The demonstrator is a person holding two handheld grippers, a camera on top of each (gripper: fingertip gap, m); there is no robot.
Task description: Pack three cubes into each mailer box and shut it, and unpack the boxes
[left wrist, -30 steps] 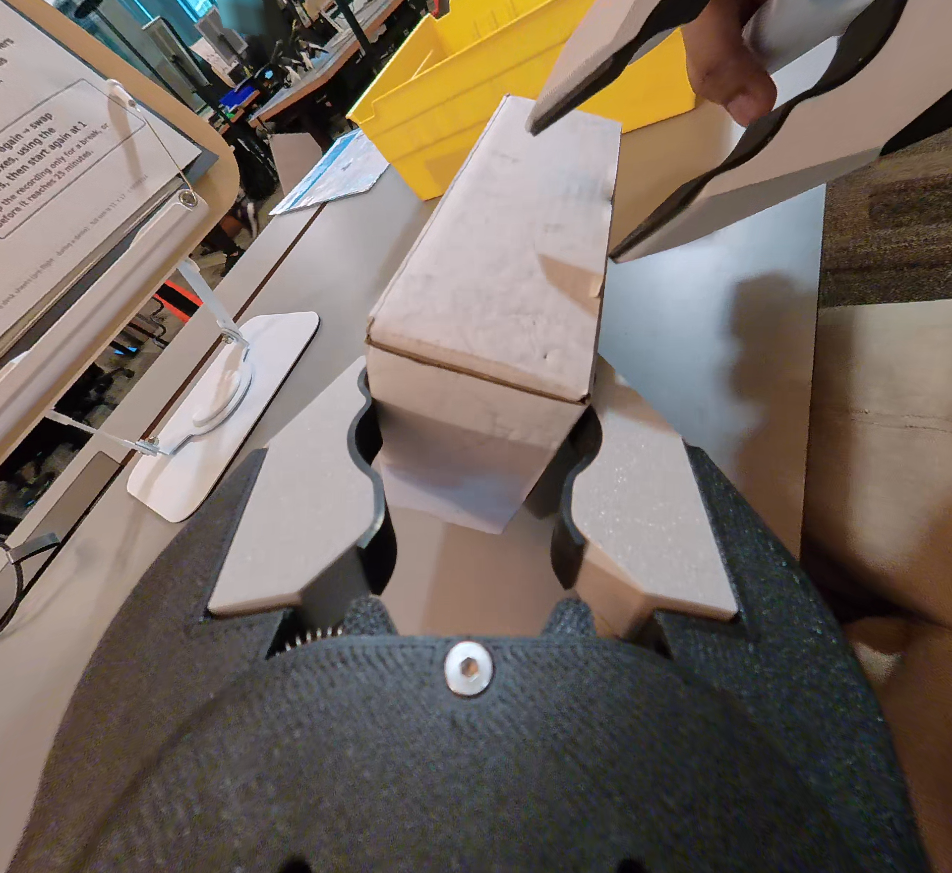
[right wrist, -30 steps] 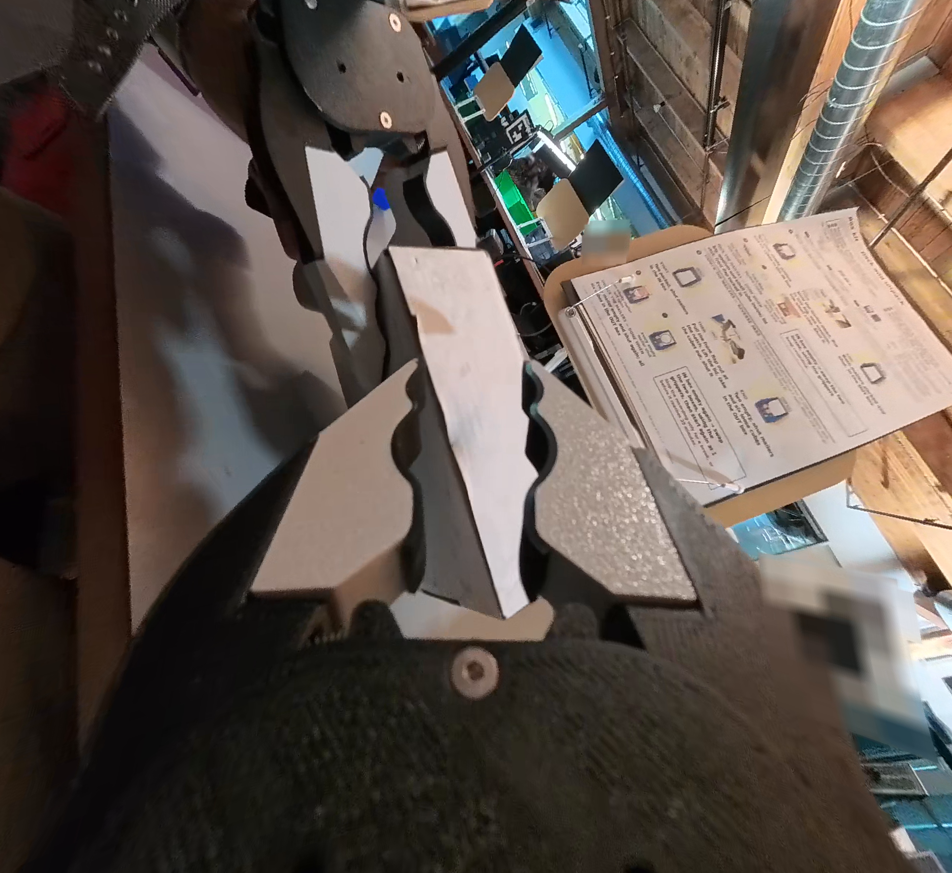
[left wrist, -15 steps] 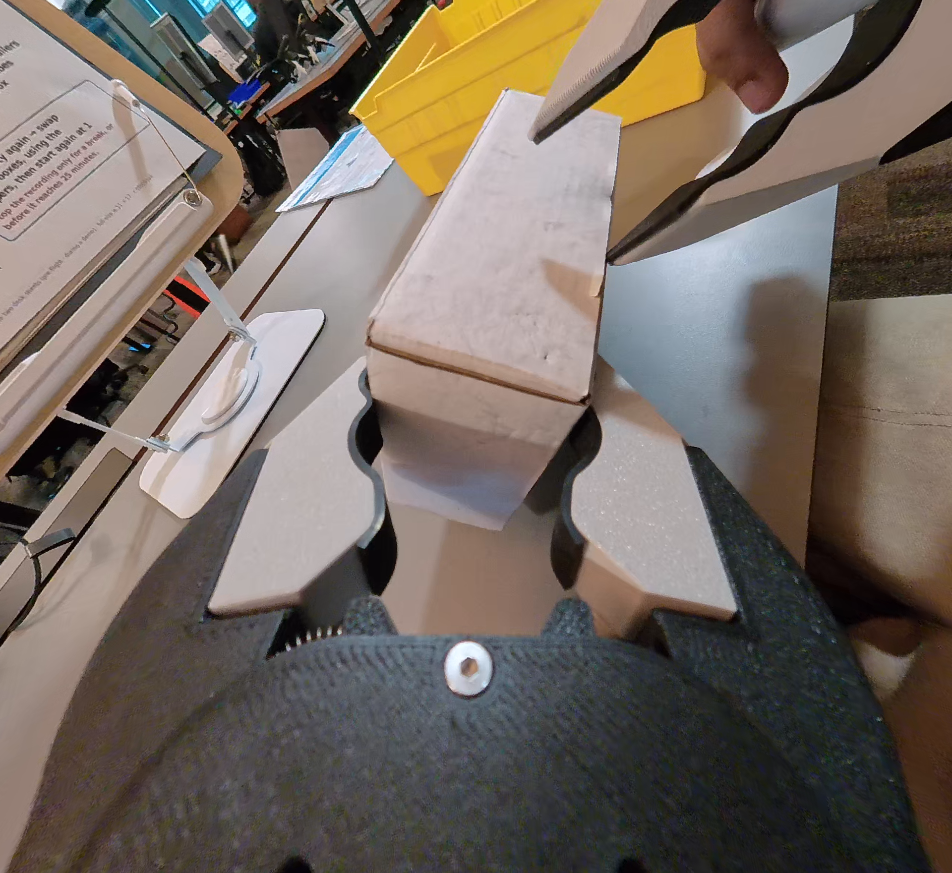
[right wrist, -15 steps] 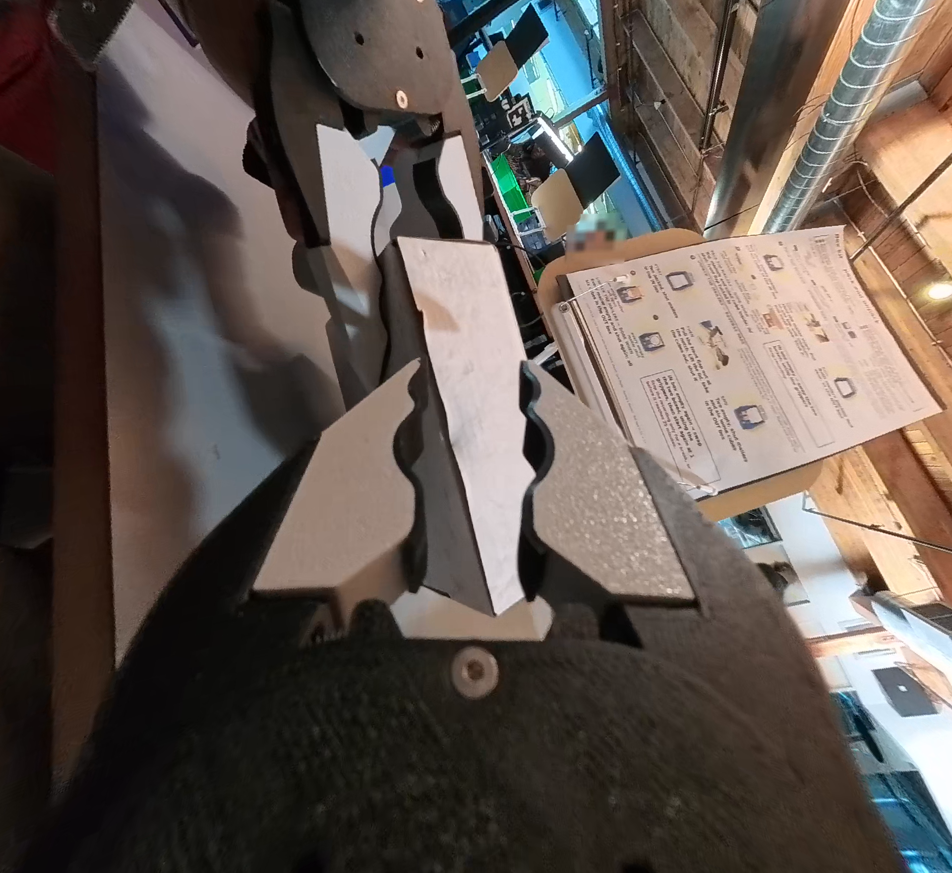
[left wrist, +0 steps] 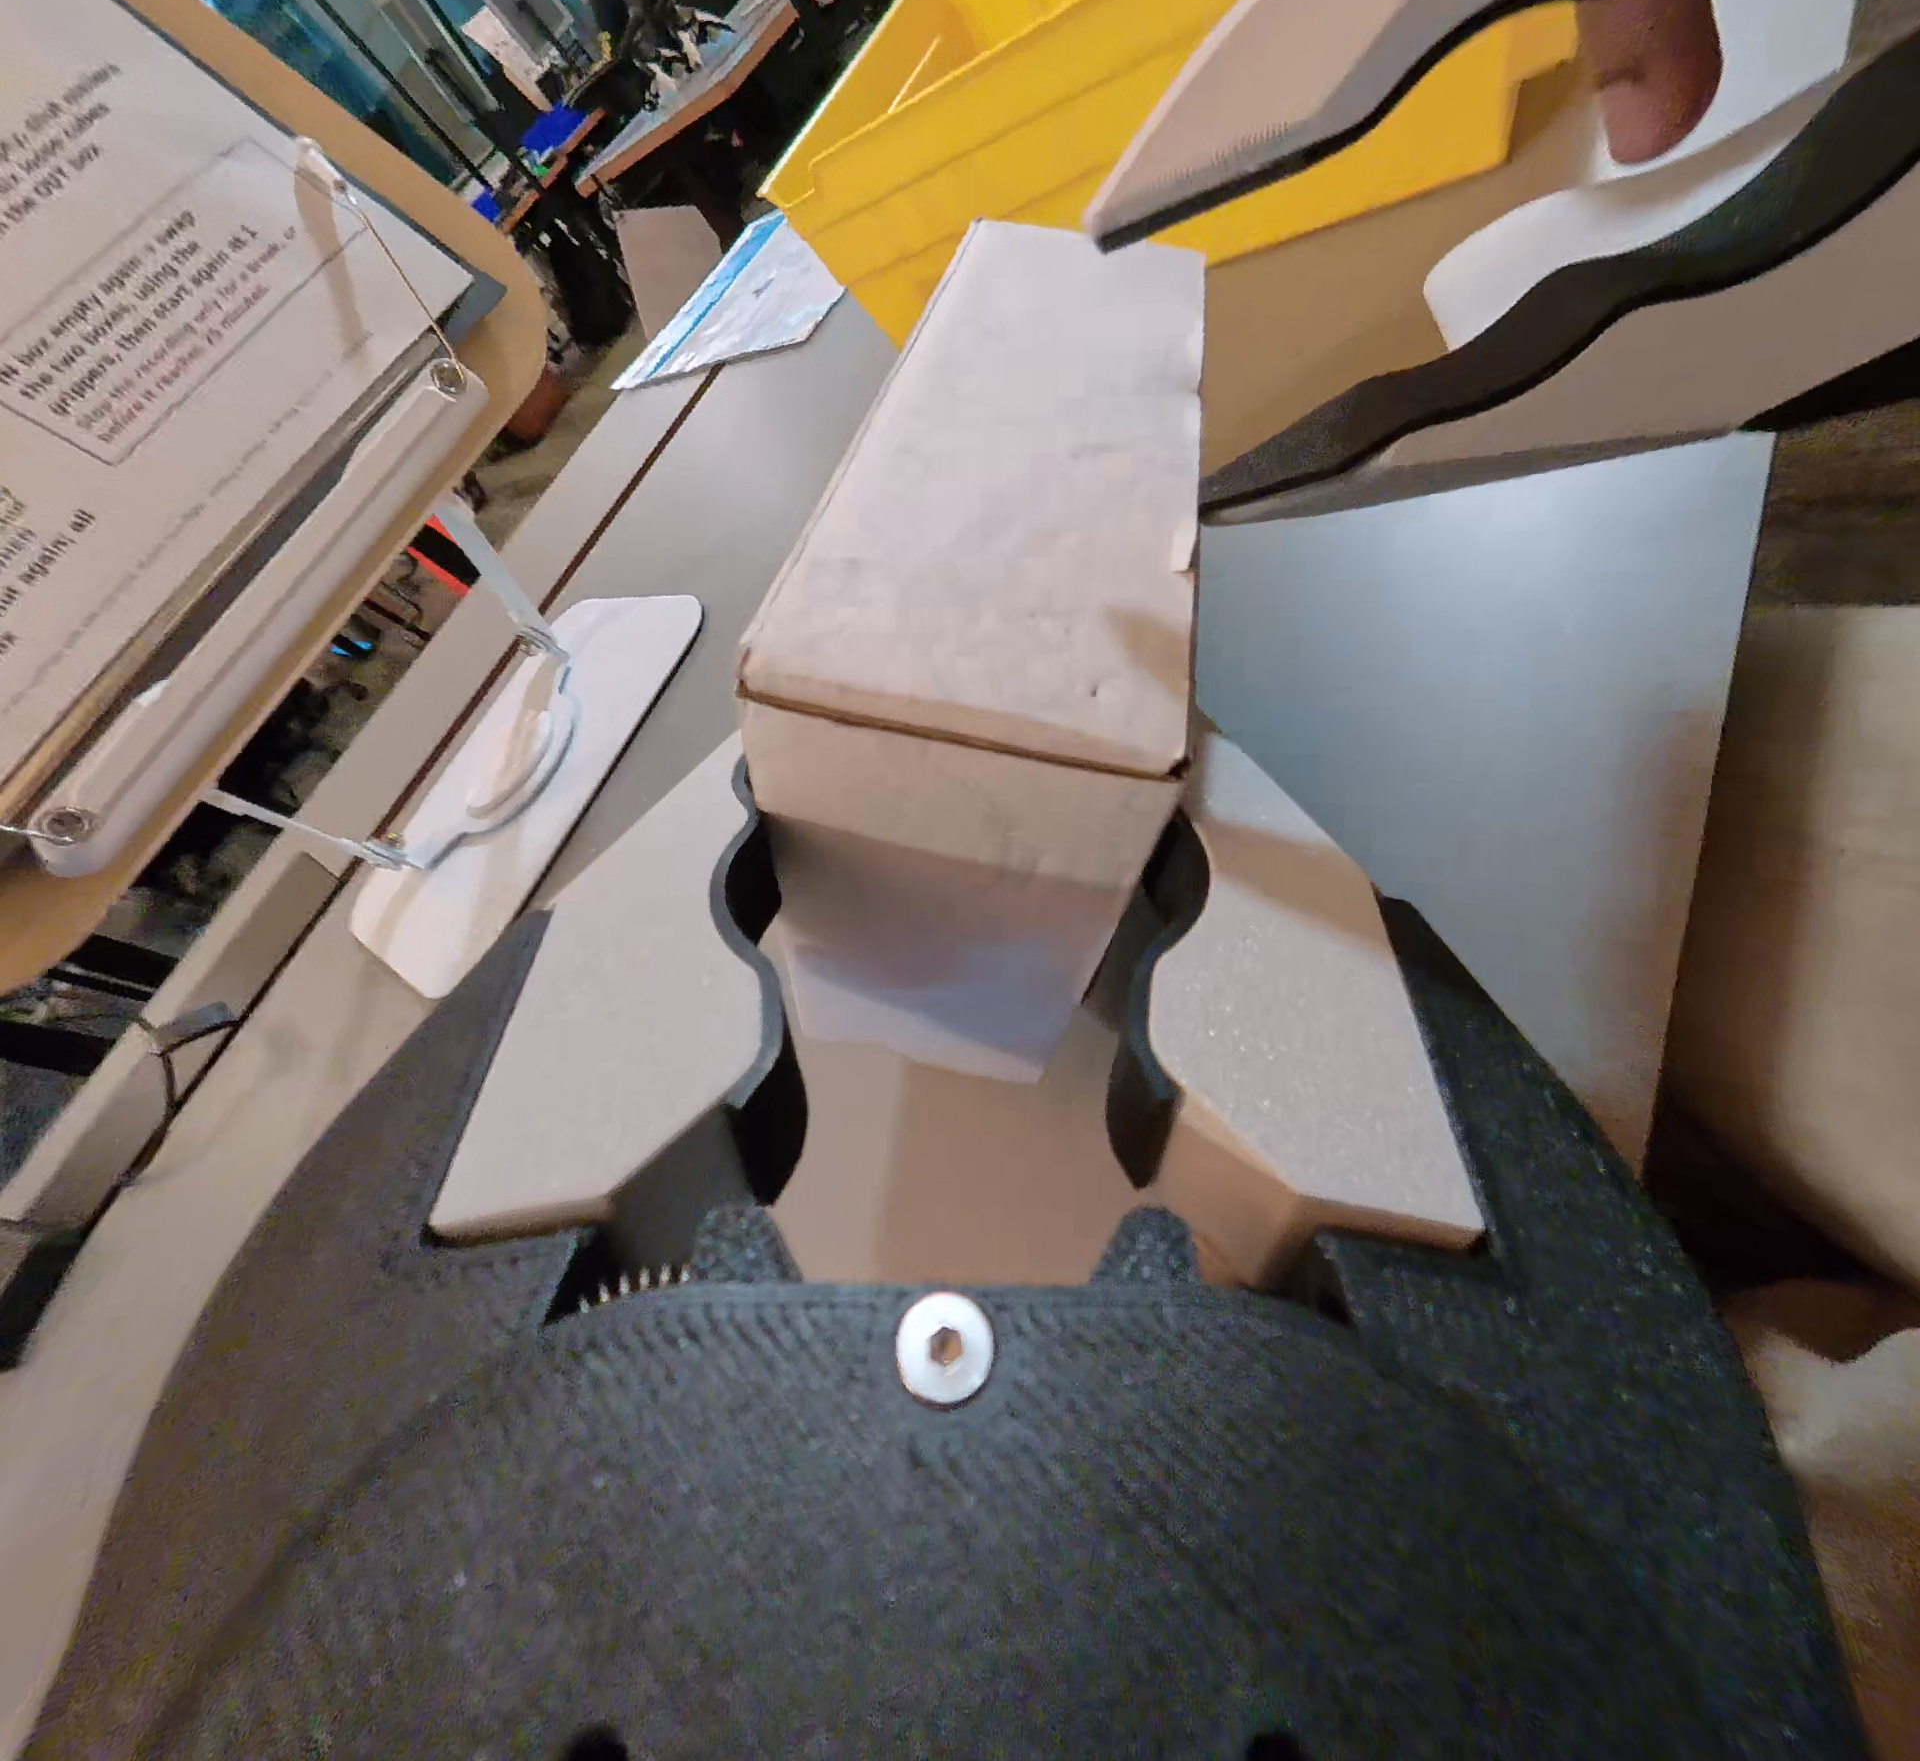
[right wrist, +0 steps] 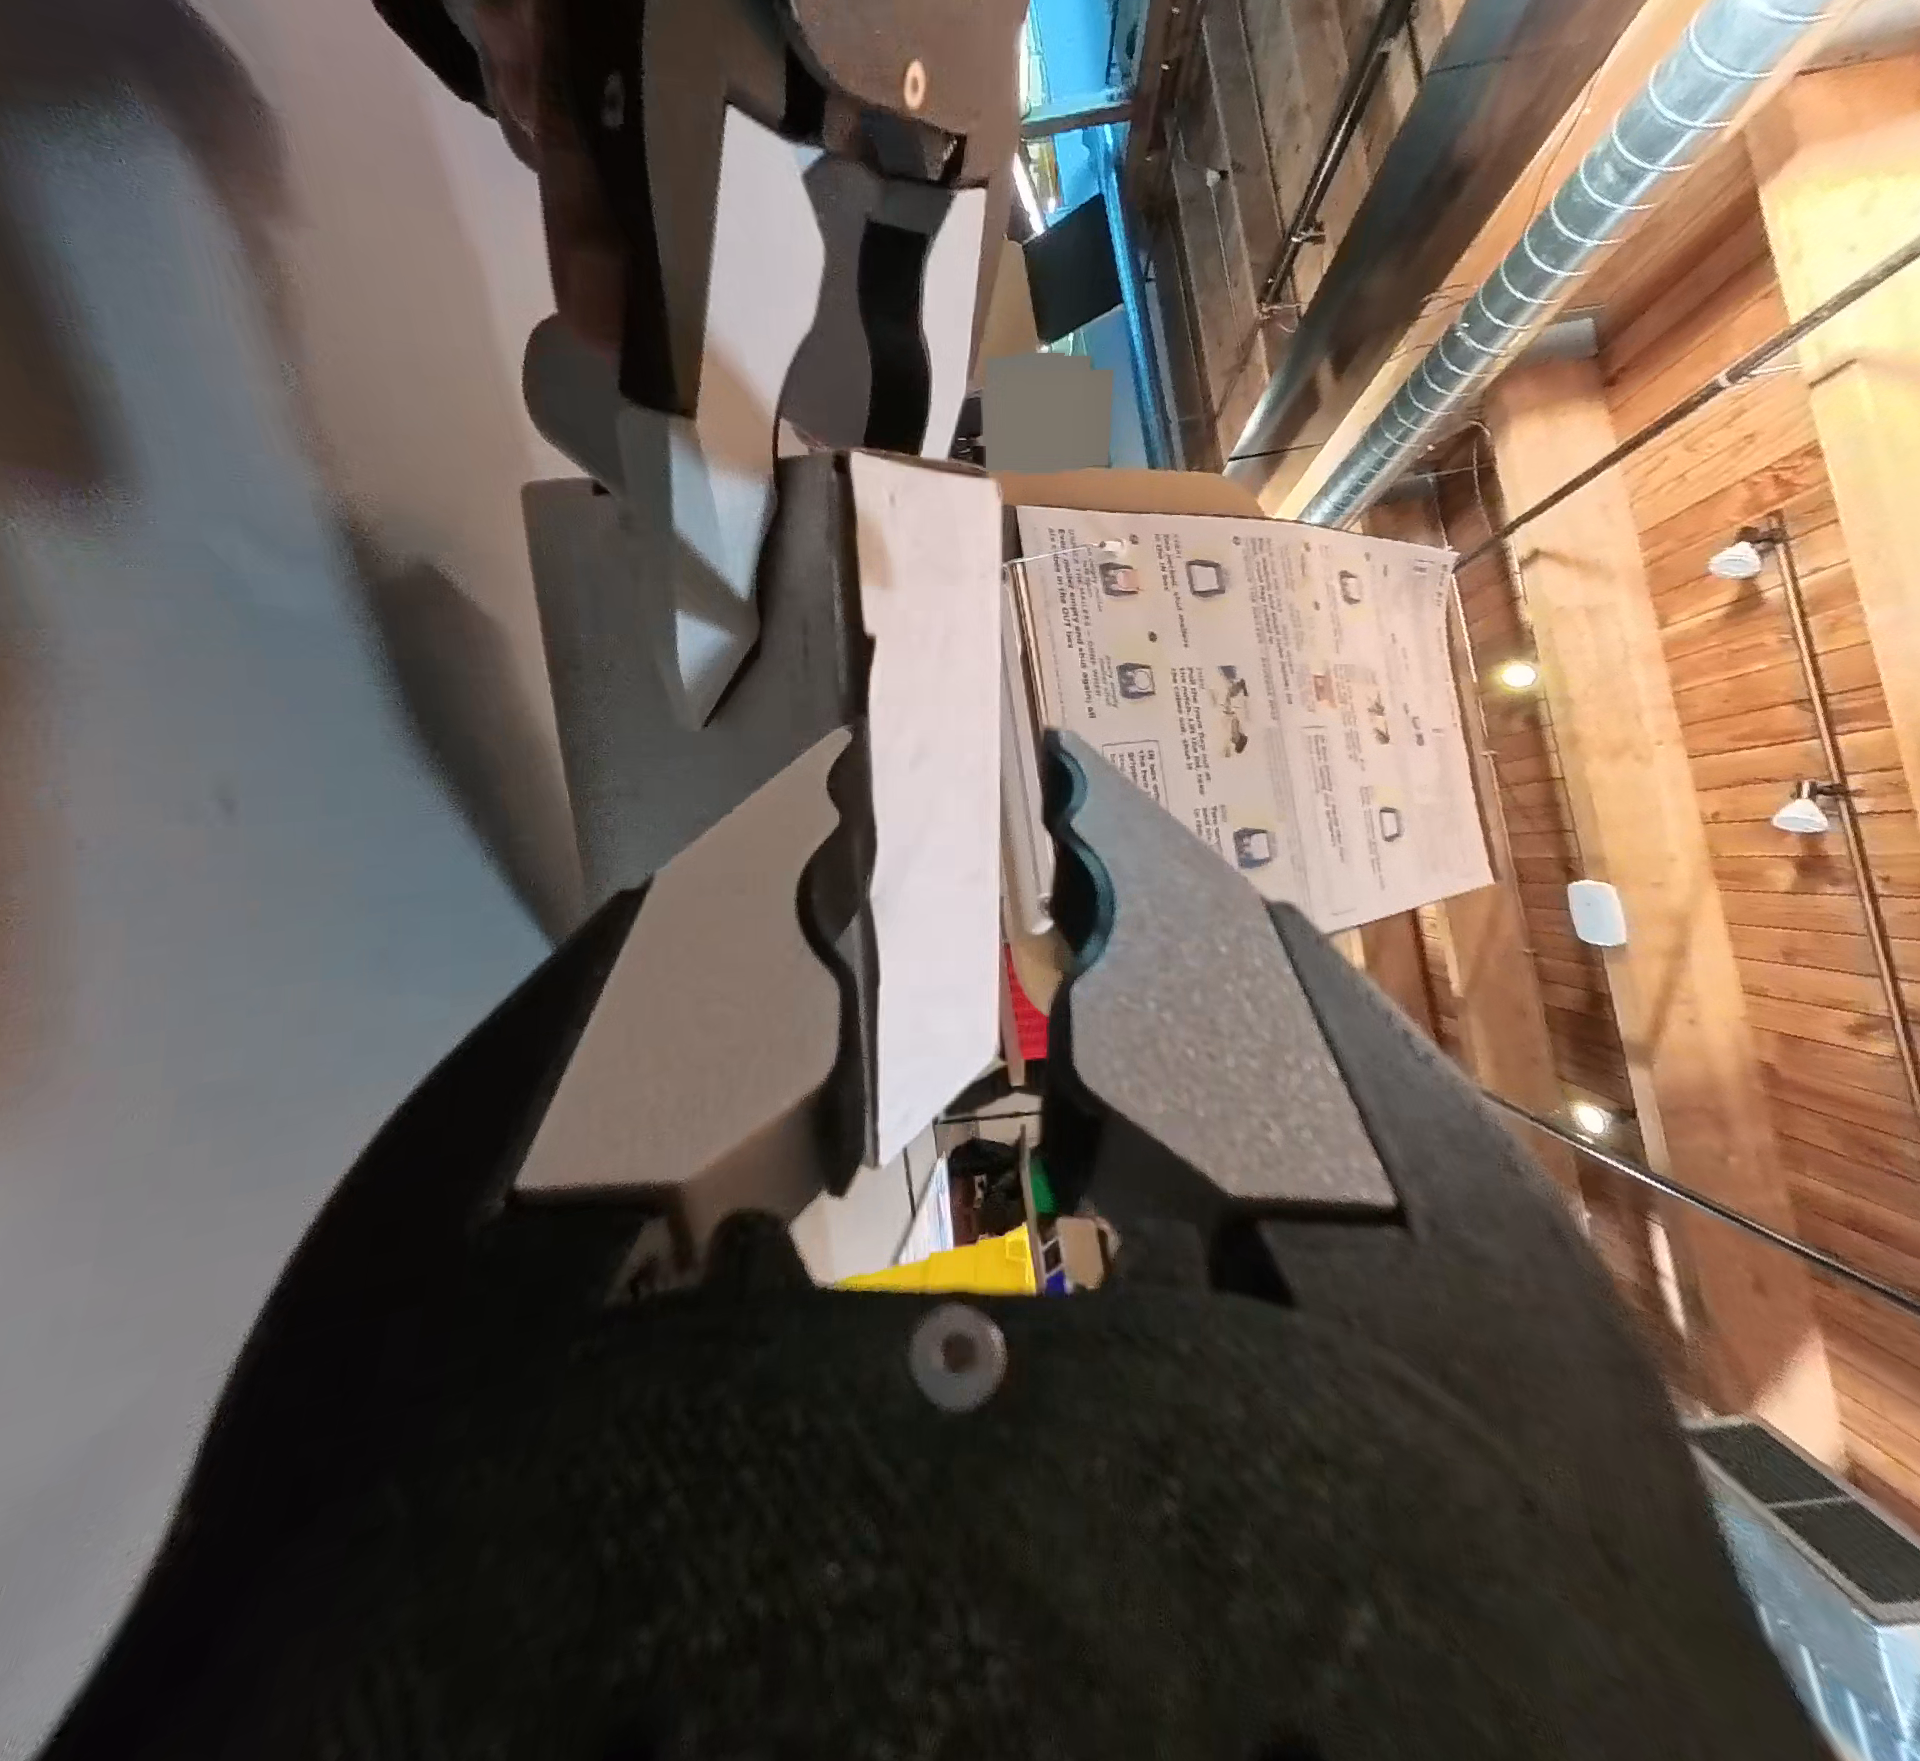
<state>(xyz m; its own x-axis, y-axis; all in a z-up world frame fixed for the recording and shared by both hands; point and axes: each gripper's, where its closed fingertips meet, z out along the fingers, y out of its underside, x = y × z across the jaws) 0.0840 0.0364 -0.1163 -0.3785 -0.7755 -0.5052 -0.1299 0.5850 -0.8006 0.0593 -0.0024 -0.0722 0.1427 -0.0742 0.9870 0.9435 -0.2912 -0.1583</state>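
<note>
A closed brown cardboard mailer box lies lengthwise on the grey table. My left gripper is shut on its near end, one finger on each side wall. My right gripper comes in from the upper right at the box's far end, held by a hand. In the right wrist view the box still sits between the fingers of my right gripper, with a gap showing between the box and the right finger. The left gripper shows beyond it. No cubes are visible.
A yellow bin stands behind the box. A document stand with a printed sheet and its white base are on the left. A blue paper lies farther back. The table's edge runs along the right. Tip to tip, the grippers are about 7 cm apart.
My right gripper's jaws have opened off the box's far end, and its view has swung and blurred. My left gripper keeps its grip on the box.
</note>
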